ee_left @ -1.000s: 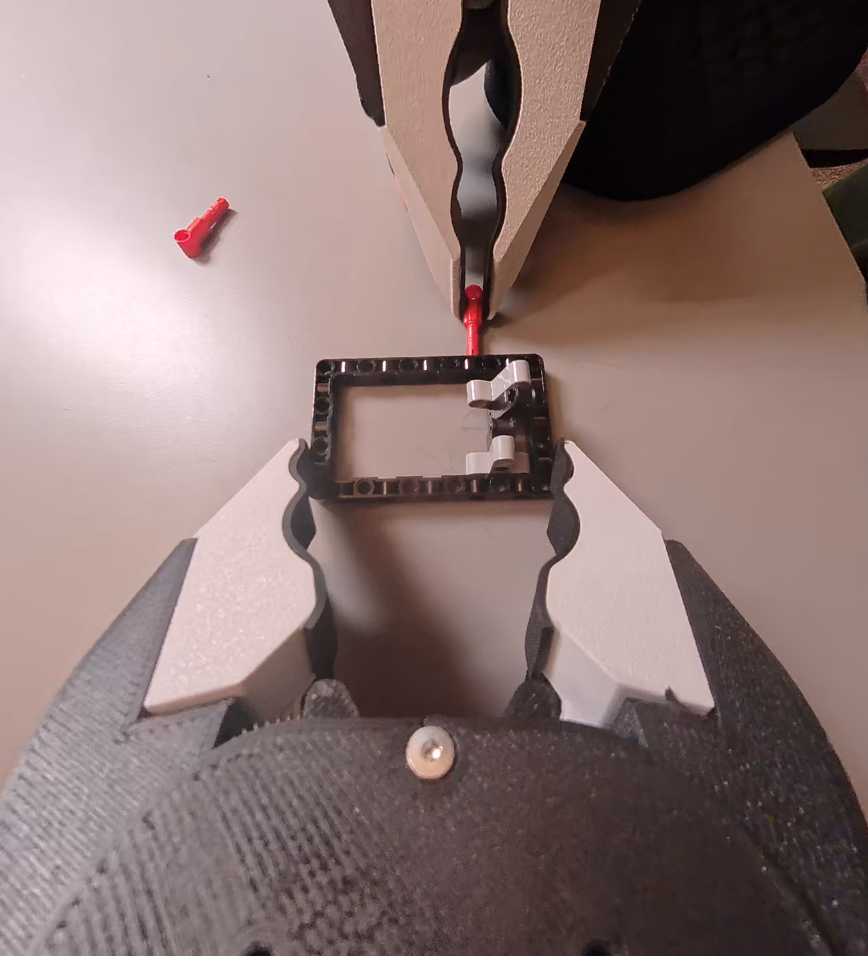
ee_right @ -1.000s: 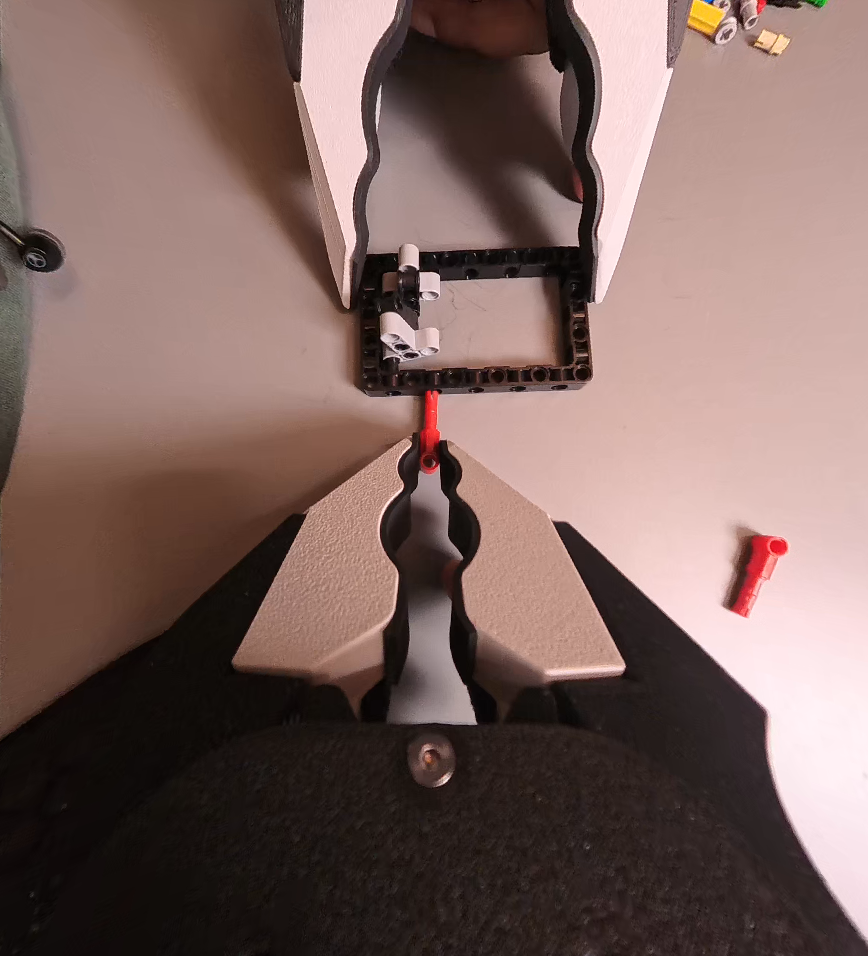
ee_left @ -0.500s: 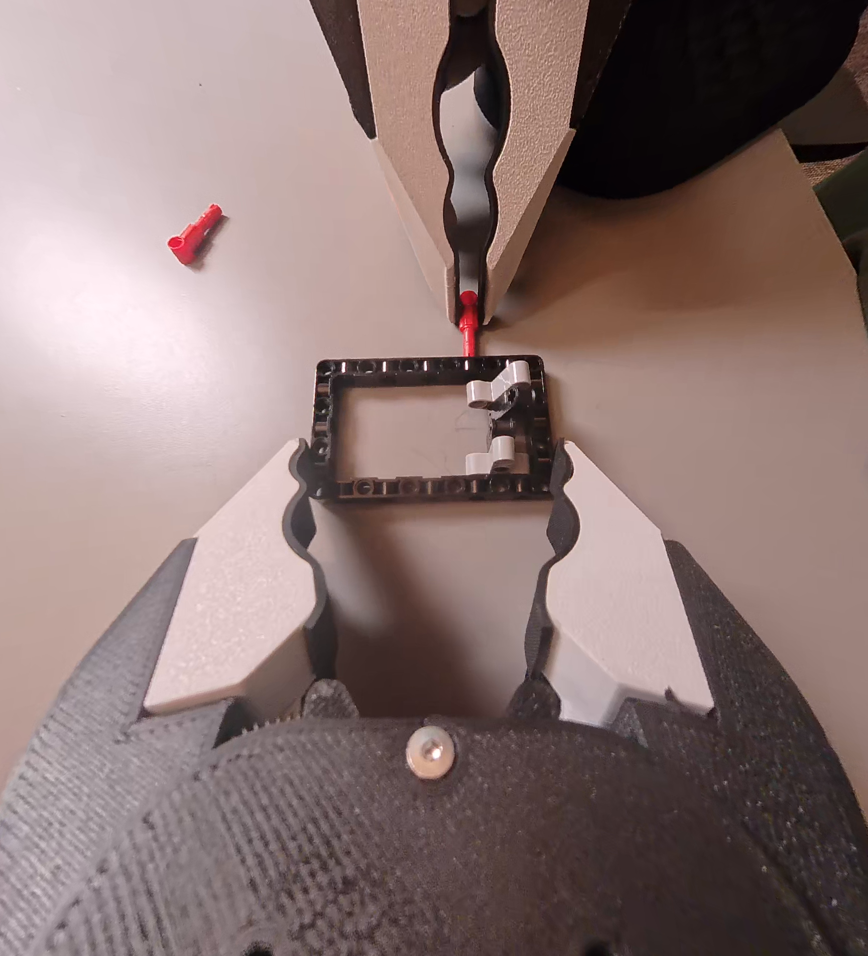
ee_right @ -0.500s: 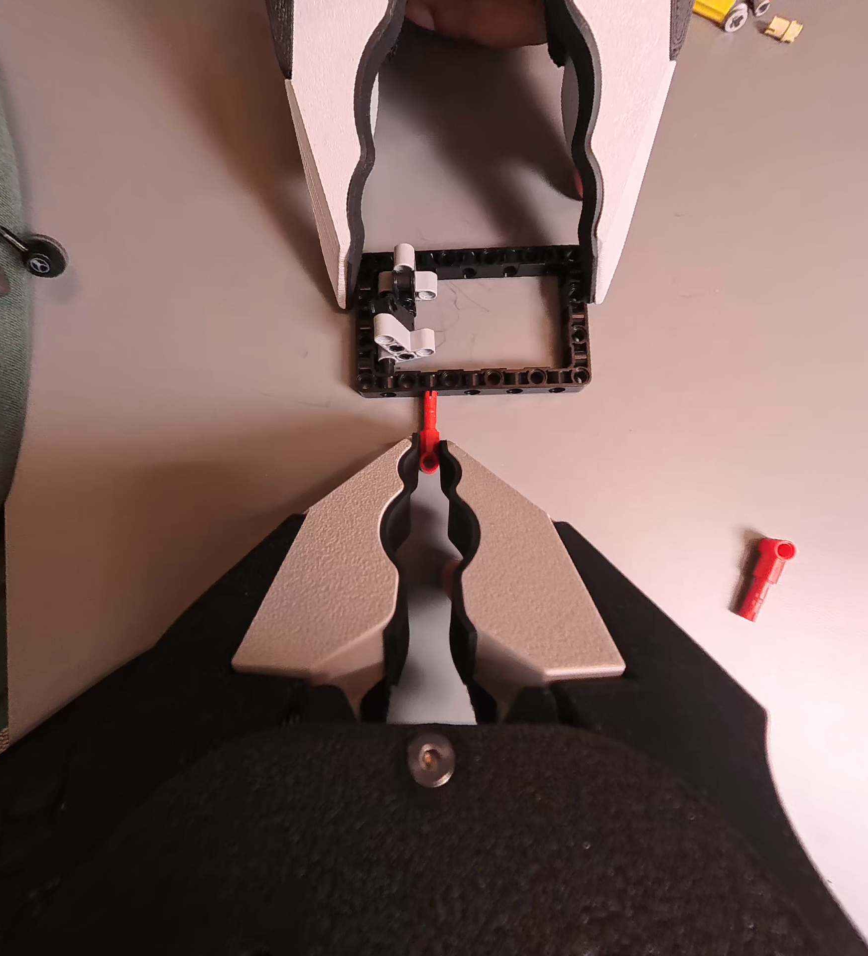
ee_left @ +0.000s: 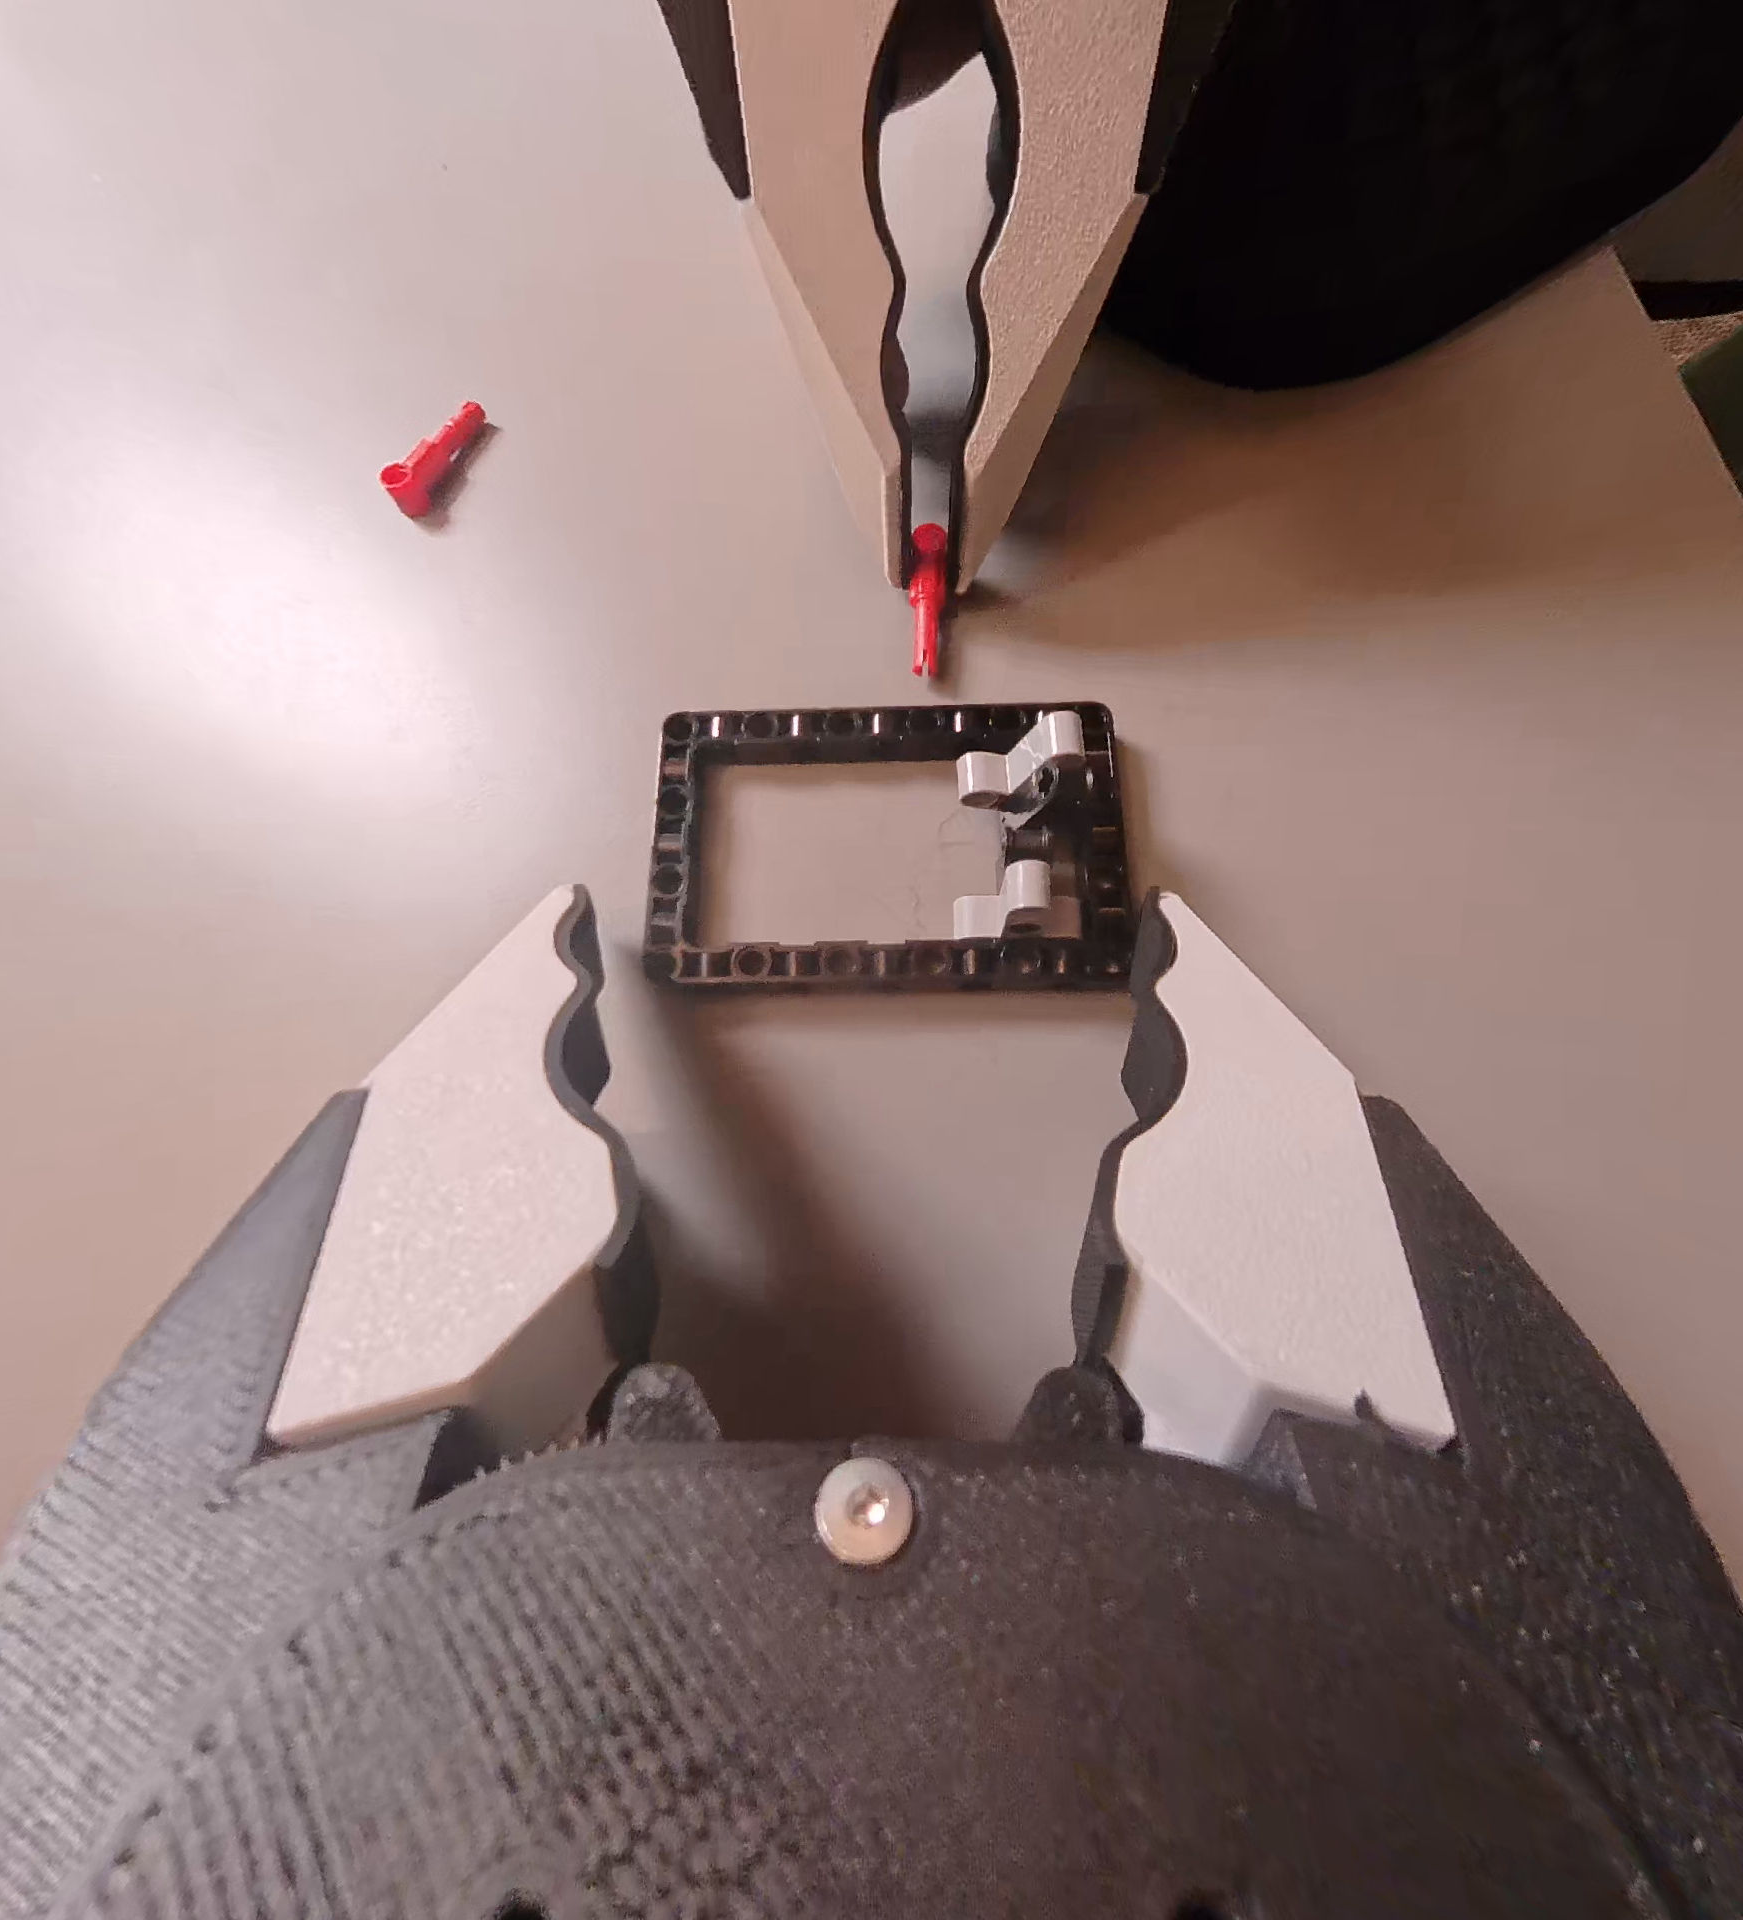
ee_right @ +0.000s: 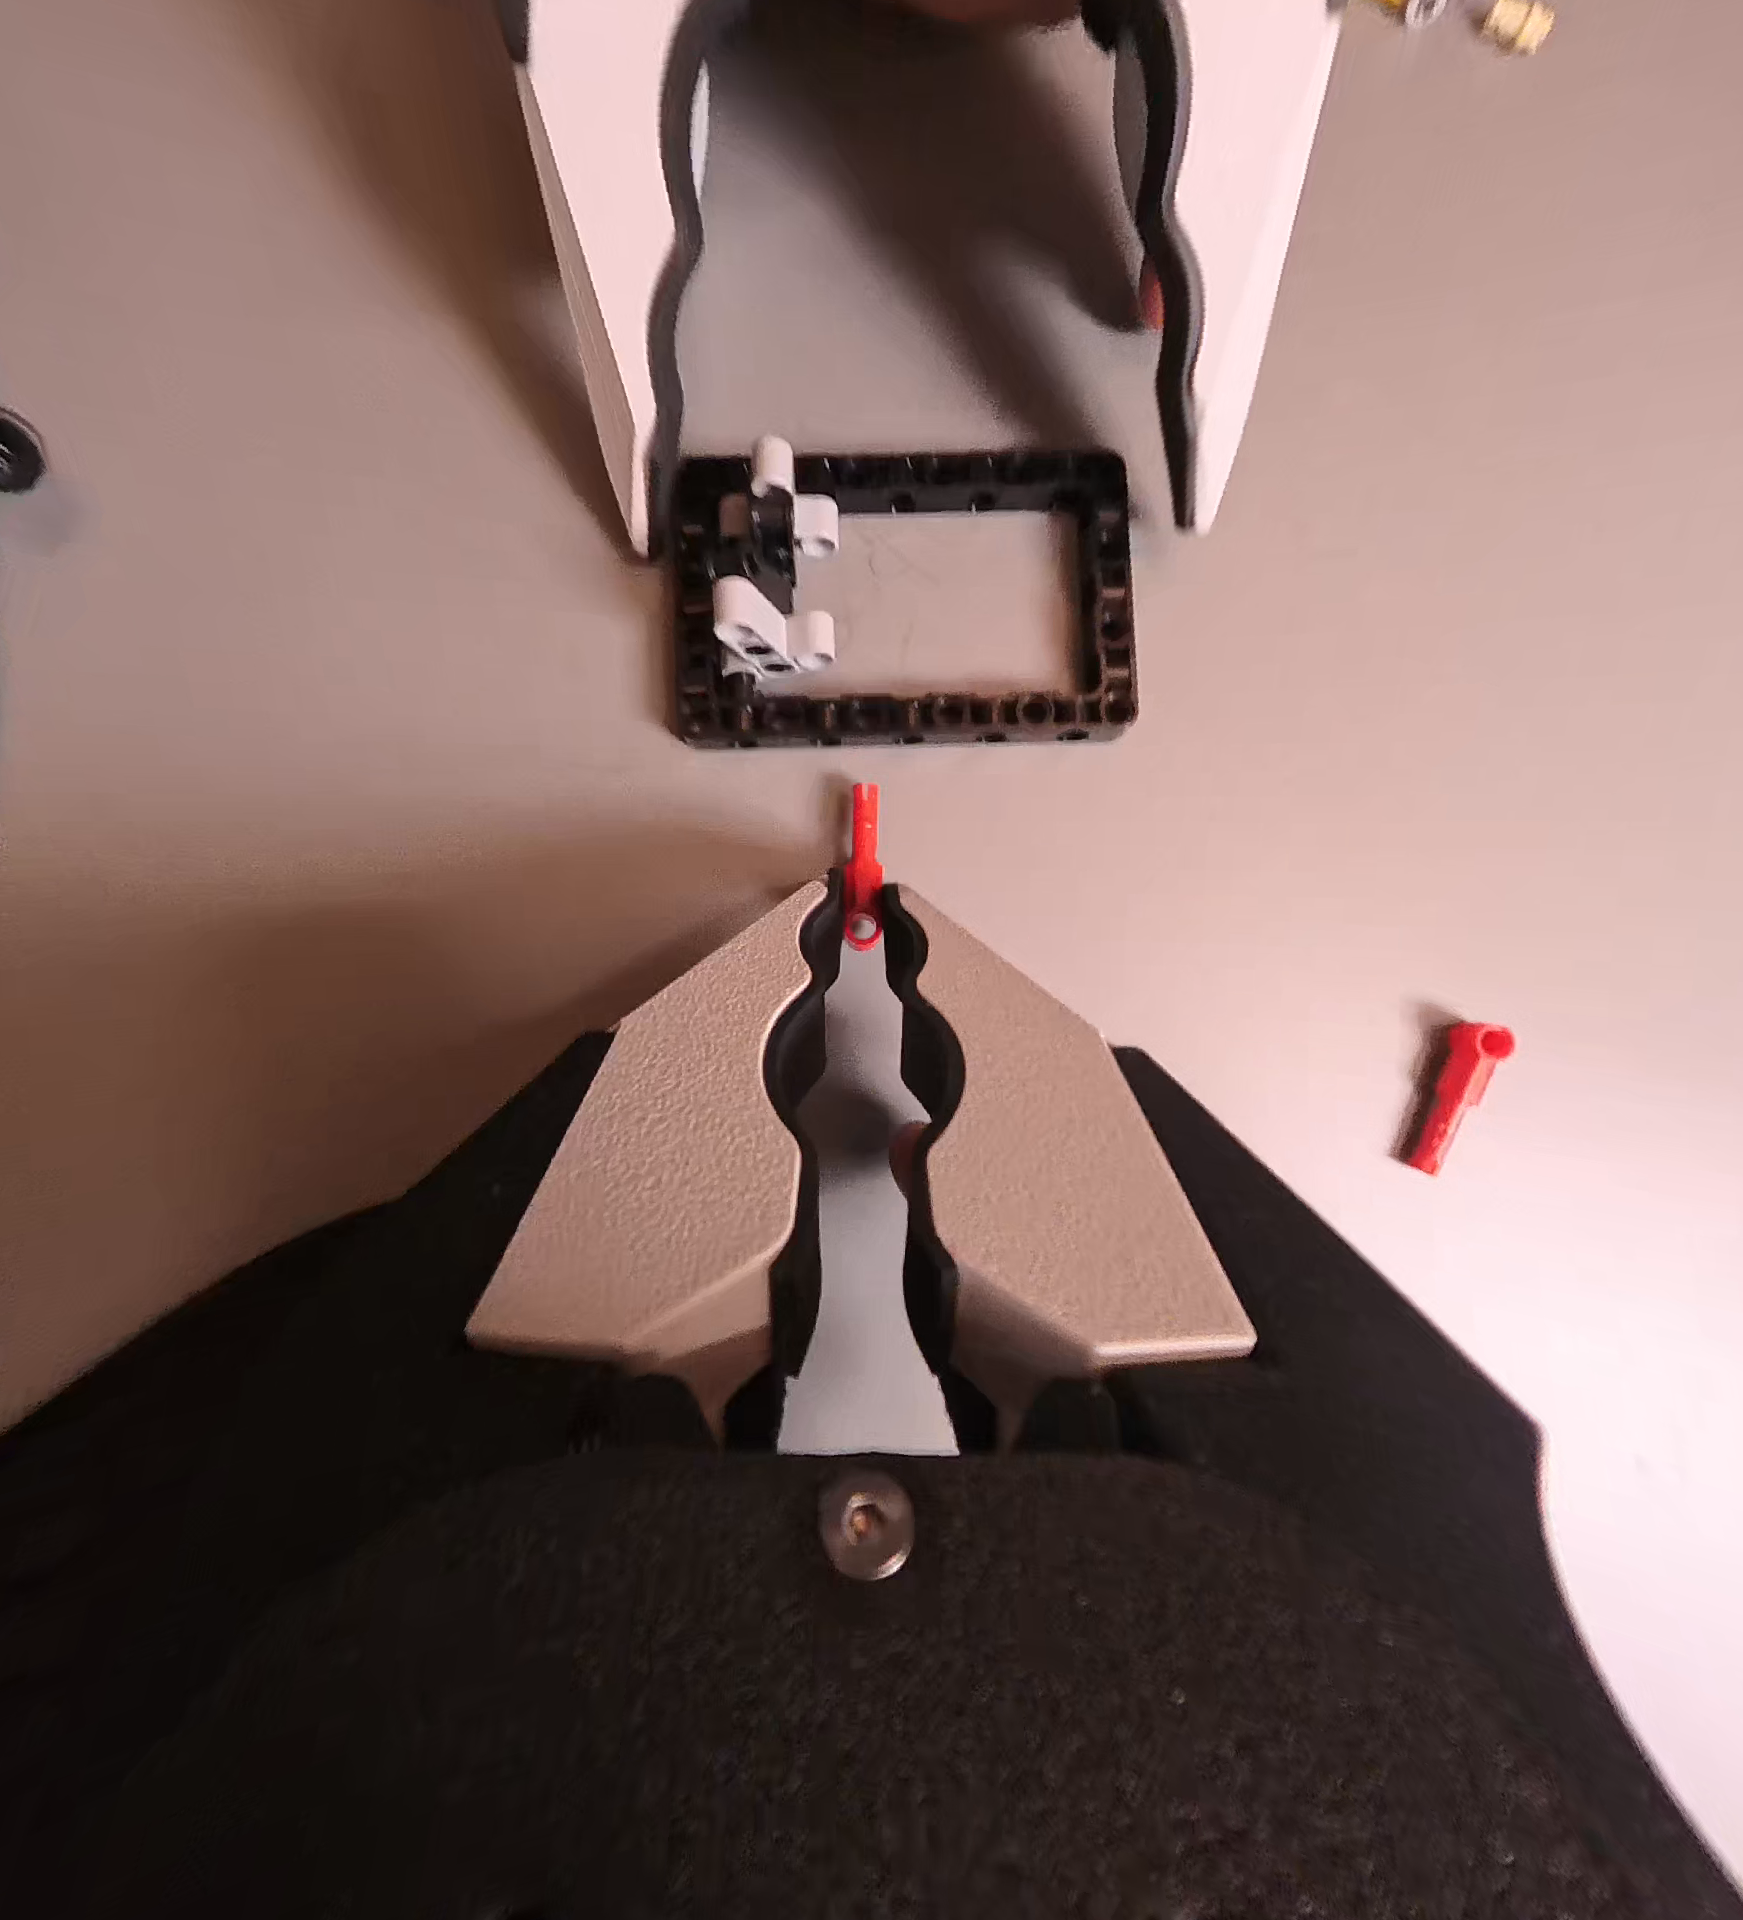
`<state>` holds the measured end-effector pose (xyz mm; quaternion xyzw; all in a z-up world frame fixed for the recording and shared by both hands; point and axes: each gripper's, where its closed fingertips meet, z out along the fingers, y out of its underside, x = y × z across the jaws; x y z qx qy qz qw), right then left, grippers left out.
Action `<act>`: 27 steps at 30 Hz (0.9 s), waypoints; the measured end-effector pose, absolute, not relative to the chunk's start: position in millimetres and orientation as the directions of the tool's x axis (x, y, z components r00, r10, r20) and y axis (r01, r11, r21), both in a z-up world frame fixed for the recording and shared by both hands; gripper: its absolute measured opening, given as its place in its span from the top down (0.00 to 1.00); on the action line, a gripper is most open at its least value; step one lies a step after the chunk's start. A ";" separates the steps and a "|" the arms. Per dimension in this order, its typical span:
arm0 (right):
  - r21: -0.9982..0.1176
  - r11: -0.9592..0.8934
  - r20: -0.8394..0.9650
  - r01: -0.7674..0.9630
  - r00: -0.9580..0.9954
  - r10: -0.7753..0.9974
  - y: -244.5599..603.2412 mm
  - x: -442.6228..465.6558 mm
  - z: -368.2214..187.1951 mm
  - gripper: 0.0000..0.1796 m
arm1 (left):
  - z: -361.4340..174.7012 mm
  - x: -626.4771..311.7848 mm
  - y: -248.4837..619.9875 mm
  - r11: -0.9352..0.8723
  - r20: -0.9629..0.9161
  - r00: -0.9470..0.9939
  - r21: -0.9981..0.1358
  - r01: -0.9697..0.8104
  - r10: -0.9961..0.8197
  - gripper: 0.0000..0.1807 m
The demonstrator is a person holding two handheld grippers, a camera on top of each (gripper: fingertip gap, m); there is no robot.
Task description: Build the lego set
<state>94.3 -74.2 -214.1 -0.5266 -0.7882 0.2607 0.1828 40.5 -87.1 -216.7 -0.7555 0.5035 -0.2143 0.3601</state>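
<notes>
Your left gripper (ee_left: 867,925) sits low over the table (ee_left: 223,727), pointing straight across at the other tool, its two fingers spread wide with their tips flanking the near corners of the black frame (ee_left: 888,961); the tips stand just beside the frame's short sides, and I cannot tell whether they touch it. The frame lies flat on the table, and two light grey connectors (ee_left: 1018,774) sit inside its right end as that camera sees it. Your right gripper (ee_right: 862,896) faces back the opposite way, its fingers pinched together on the round head of a red pin (ee_right: 864,844). The pin's shaft sticks out forward beyond the fingertips and points at the frame's long side, with a clear gap of bare table between its tip and the frame. A second red pin (ee_right: 1454,1096) lies loose on the table, well off to the right of your right gripper. No brand marks, labels or readable writing show on the parts or on either gripper.
</notes>
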 end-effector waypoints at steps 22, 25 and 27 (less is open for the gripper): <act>-0.603 0.660 0.145 0.448 -0.752 0.643 -124.5 73.5 -200.8 0.68 | -217.8 42.4 -94.7 -0.191 -0.020 0.314 -0.756 -0.627 -0.949 0.49; -0.591 0.685 0.117 0.427 -0.794 0.596 -131.3 67.6 -207.5 0.71 | -217.8 42.0 -96.1 -0.178 -0.021 0.295 -0.756 -0.630 -0.955 0.49; -0.558 0.715 0.108 0.422 -0.817 0.566 -131.6 67.8 -212.9 0.75 | -217.8 41.8 -96.9 -0.171 -0.022 0.286 -0.756 -0.631 -0.958 0.49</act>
